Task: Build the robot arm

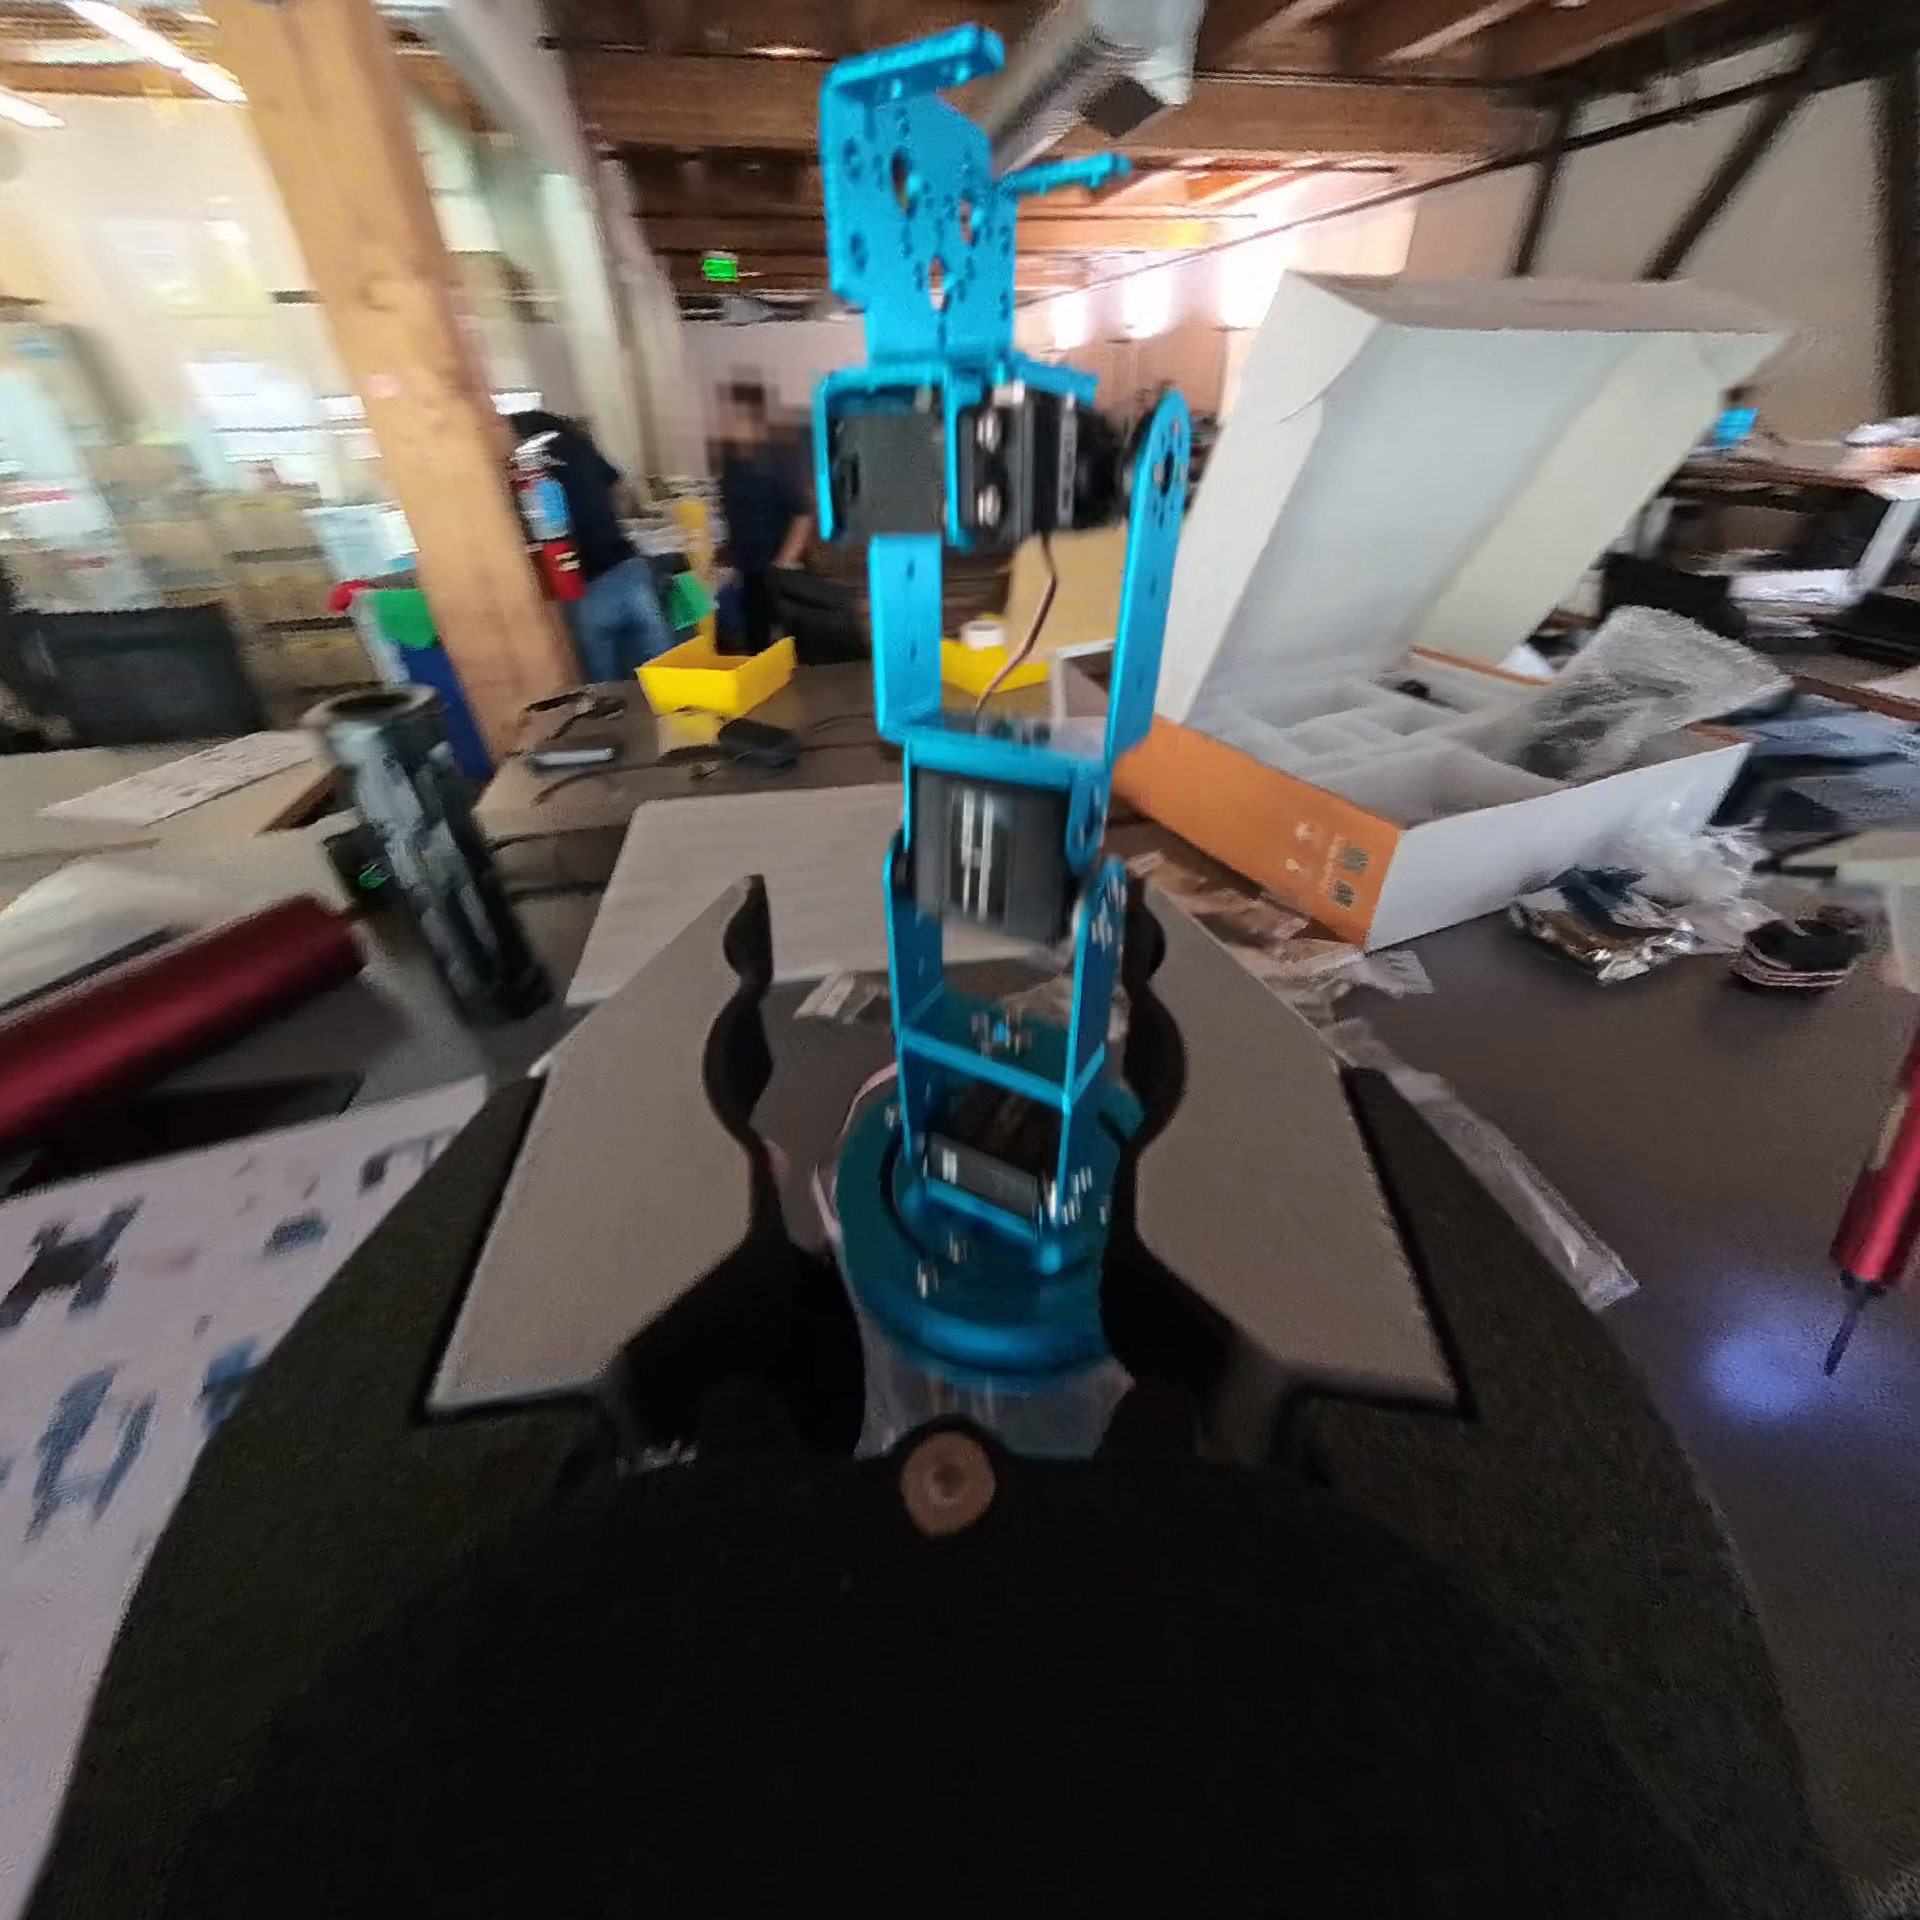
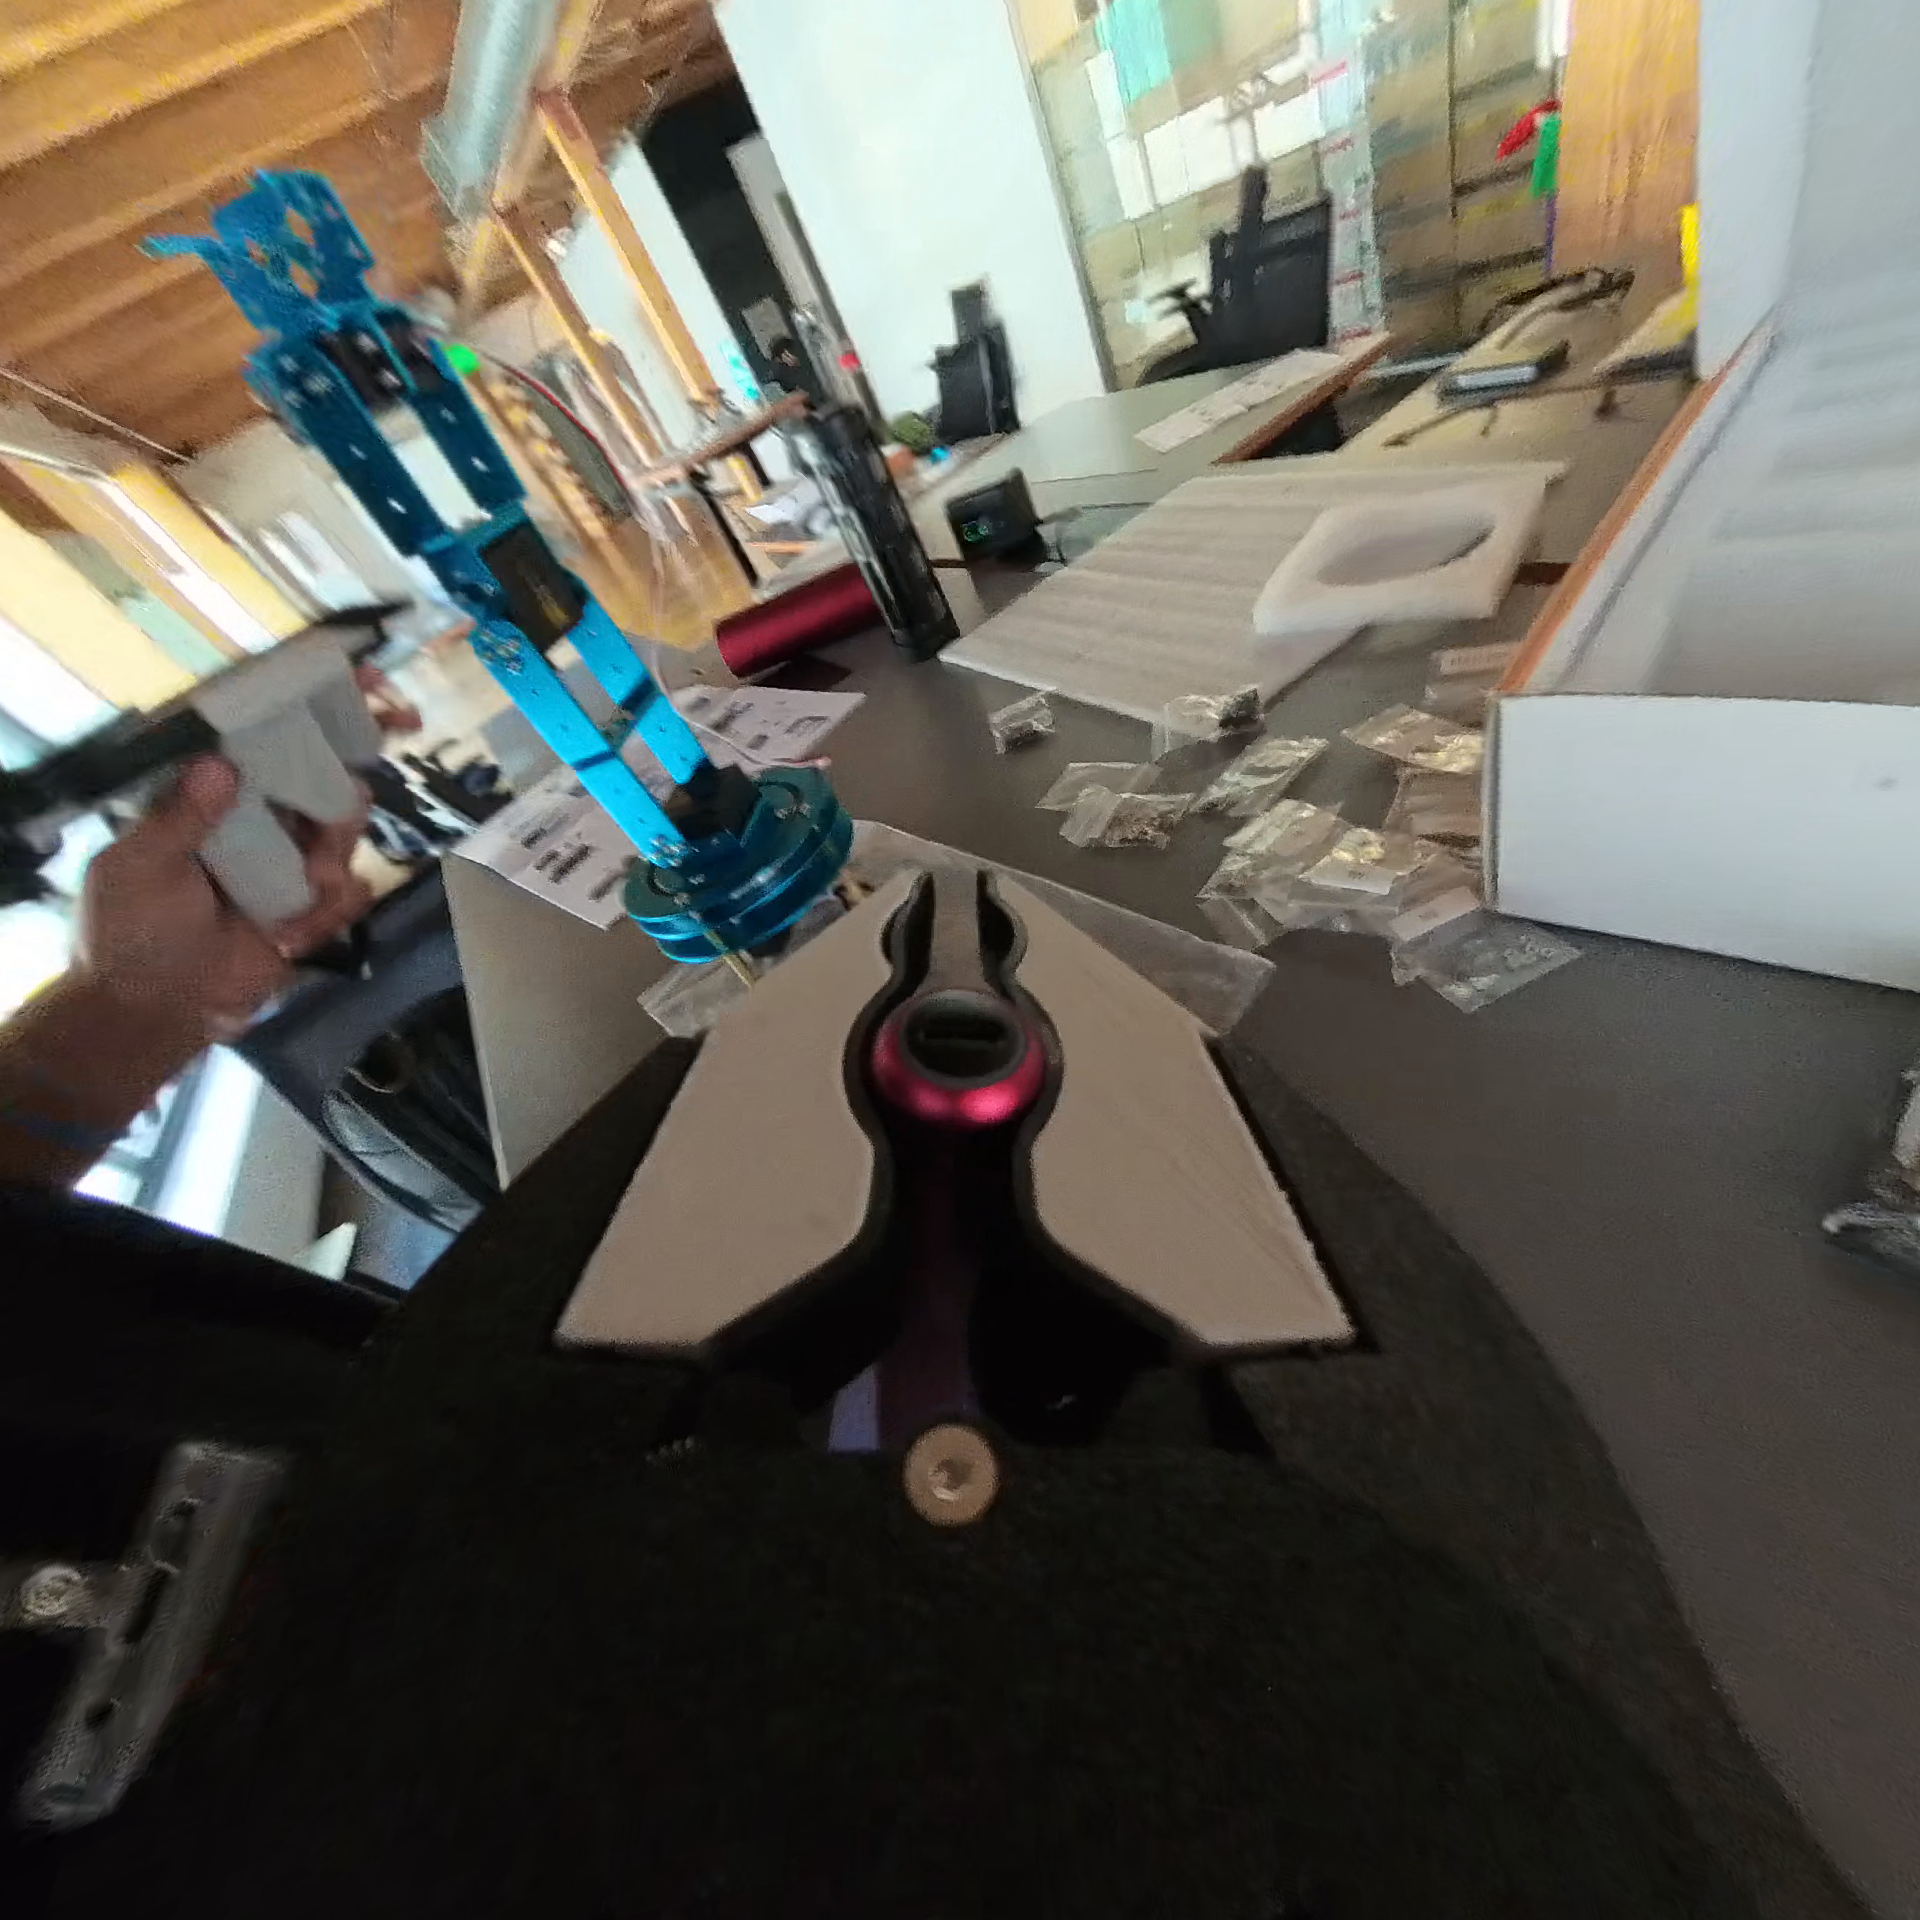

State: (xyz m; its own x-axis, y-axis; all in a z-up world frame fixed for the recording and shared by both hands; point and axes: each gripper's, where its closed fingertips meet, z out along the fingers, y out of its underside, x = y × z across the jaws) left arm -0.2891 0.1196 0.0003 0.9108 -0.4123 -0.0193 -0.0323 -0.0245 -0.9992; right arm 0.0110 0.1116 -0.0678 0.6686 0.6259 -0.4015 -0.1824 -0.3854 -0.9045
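My left gripper (image 1: 945, 914) is shut on the round base (image 1: 977, 1288) of a blue metal robot arm (image 1: 935, 436) with black servos, and holds it upright above the dark table (image 1: 1558, 1091). The arm also shows in the right wrist view (image 2: 540, 623), tilted, with a hand (image 2: 187, 894) on the left gripper's white handle. My right gripper (image 2: 956, 883) is shut on a red electric screwdriver (image 2: 956, 1070), whose rear end faces the camera. In the left wrist view the screwdriver (image 1: 1881, 1216) hangs at the right edge, tip down, casting a light spot on the table.
An open white and orange box (image 1: 1455, 582) stands at the right, also in the right wrist view (image 2: 1683, 810). Several small bags of parts (image 2: 1299, 821) lie beside it. A black cylinder (image 1: 436, 852), a red tube (image 1: 156, 997), a printed sheet (image 1: 156, 1299) and white foam (image 2: 1382, 561) are about. People stand far back. My right fingertips sit around 30 cm from my left ones. About 35 cm separates my left fingertips from the black cylinder (image 1: 436, 852).
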